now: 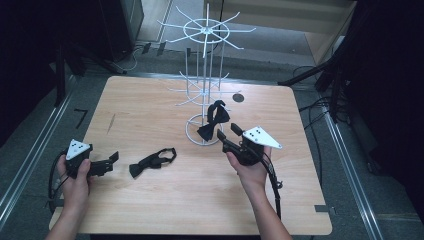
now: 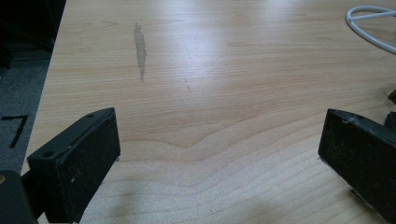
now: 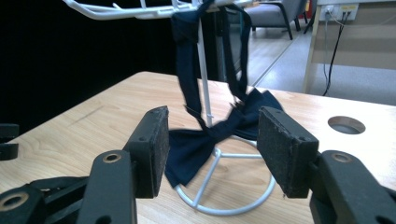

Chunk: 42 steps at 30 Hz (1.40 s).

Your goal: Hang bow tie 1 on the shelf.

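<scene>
A white wire rack stands at the back middle of the wooden table. A dark bow tie hangs by its strap from a lower arm of the rack, over the ring base. My right gripper is open just in front of this bow tie, nothing between its jaws. A second dark bow tie lies flat on the table left of centre. My left gripper rests open near the left edge, its jaws pointing toward that lying tie, a short way from it.
A round hole sits in the tabletop behind the rack. A grey streak marks the wood on the left. Black stands and cables surround the table on the floor. The rack's ring base shows far right in the left gripper view.
</scene>
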Motion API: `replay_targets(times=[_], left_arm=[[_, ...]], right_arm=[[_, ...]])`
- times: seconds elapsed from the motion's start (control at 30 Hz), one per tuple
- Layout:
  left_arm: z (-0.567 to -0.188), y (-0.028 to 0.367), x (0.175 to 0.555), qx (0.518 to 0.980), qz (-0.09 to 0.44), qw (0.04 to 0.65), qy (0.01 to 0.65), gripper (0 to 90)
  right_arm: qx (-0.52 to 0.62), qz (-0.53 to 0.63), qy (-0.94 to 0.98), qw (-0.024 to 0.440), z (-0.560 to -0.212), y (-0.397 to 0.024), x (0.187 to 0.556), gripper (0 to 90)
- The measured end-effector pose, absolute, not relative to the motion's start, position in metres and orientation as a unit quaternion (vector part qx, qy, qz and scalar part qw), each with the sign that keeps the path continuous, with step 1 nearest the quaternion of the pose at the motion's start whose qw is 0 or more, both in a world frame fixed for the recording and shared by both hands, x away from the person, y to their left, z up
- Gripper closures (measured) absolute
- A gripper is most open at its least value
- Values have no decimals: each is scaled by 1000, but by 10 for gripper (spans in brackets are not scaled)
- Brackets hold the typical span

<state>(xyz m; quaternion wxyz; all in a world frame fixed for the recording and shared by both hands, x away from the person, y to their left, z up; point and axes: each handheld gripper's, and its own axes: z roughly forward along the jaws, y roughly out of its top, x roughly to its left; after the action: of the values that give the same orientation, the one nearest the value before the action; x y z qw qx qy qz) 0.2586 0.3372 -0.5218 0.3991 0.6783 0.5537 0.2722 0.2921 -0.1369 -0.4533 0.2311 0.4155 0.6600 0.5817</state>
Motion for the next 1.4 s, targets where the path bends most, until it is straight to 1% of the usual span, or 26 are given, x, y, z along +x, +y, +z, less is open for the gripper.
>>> replay_targets(times=[0.83,1.4], left_arm=[[-522,338,258,682,269,398,552,0],[-522,336,261,686,262,390,555,0]], right_arm=[[411,586,660,231,-454,-134,296,456],[399,590,665,226,-454,-134,288,456]])
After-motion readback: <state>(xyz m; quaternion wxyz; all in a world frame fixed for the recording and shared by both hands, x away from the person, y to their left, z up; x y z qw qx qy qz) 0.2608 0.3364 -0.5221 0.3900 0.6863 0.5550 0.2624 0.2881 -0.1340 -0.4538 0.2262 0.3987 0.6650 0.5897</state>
